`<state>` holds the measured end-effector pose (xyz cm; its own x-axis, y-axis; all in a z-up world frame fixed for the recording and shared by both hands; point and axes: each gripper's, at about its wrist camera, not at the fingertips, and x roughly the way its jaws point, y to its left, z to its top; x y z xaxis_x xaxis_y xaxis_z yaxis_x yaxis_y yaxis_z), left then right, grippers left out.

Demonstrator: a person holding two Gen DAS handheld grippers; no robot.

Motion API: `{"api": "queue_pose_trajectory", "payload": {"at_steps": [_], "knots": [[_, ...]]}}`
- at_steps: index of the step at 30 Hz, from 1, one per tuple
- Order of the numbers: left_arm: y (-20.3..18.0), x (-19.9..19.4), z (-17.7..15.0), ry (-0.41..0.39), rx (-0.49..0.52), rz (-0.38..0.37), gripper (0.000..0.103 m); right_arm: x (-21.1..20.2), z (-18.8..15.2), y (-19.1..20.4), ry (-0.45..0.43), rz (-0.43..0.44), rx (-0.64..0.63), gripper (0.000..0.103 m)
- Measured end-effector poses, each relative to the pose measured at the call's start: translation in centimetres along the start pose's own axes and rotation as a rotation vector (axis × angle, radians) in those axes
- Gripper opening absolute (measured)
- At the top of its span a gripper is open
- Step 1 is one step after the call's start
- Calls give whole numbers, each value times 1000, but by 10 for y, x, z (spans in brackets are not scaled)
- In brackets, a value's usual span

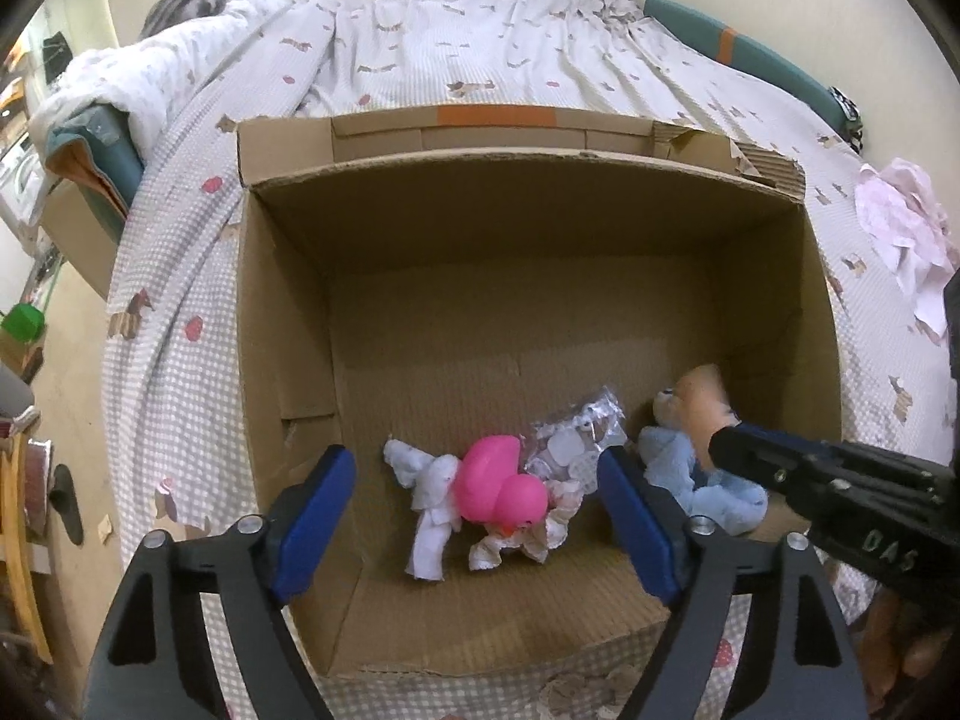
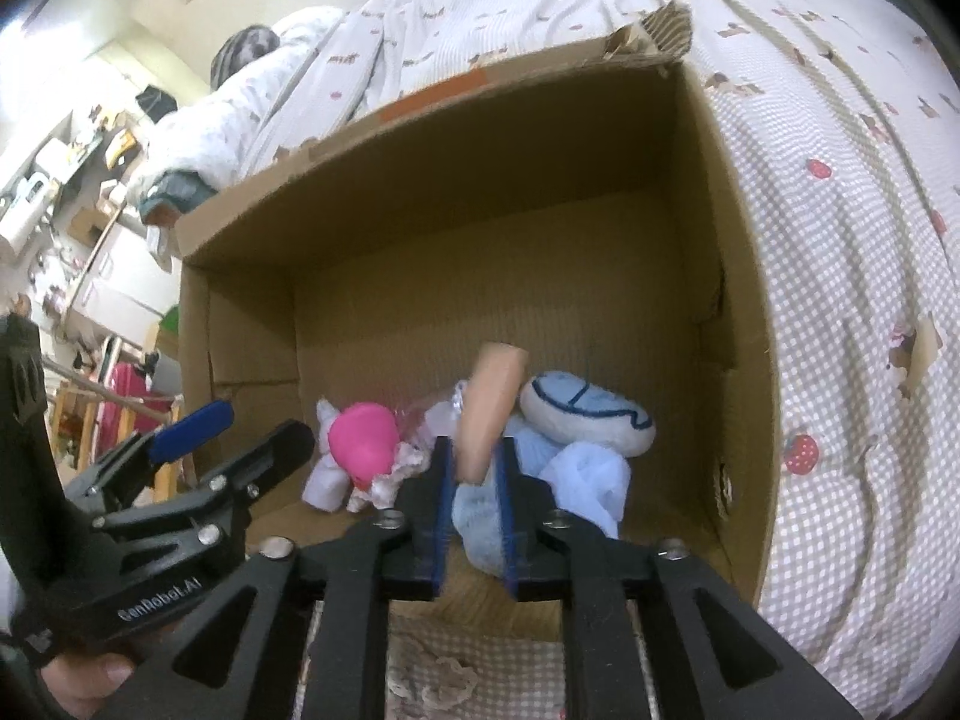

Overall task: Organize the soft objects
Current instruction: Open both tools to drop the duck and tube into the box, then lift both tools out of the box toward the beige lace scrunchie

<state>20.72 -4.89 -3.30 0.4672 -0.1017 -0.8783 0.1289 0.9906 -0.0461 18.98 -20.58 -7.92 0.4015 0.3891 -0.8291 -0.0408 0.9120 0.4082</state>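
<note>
Right gripper (image 2: 474, 480) clamps peach toy (image 2: 492, 402), long axis toward 12 o'clock, over cardboard box (image 2: 744, 324); left gripper (image 1: 474, 516) wide, empty.

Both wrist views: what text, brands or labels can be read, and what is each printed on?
"GenRobot.AI": on the left gripper body, right wrist view.
"DAS": on the right gripper body, left wrist view; any further letters are cut off.
Cardboard box: no readable print.

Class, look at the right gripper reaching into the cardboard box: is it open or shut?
Shut on something. The right gripper has its blue pads pressed against a peach soft object, held above the cardboard box floor.
</note>
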Motion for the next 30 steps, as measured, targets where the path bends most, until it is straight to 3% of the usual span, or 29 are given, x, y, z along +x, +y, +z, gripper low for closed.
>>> {"api": "queue_pose_trajectory", "payload": {"at_steps": [2, 3, 4, 19, 30], "knots": [[2, -2, 1, -7, -4, -7, 82, -6, 2, -1, -30, 6, 7, 46], [2, -3, 1, -11, -7, -7, 82, -8, 3, -2, -45, 8, 13, 70], [3, -4, 2, -15, -9, -7, 82, -12, 3, -2, -67, 11, 20, 75], [8, -22, -1, -54, -27, 0, 82, -19, 5, -2, -90, 3, 38, 75], [17, -54, -16, -89, -37, 21, 82, -38, -15, 0, -126, -14, 47, 75]]}}
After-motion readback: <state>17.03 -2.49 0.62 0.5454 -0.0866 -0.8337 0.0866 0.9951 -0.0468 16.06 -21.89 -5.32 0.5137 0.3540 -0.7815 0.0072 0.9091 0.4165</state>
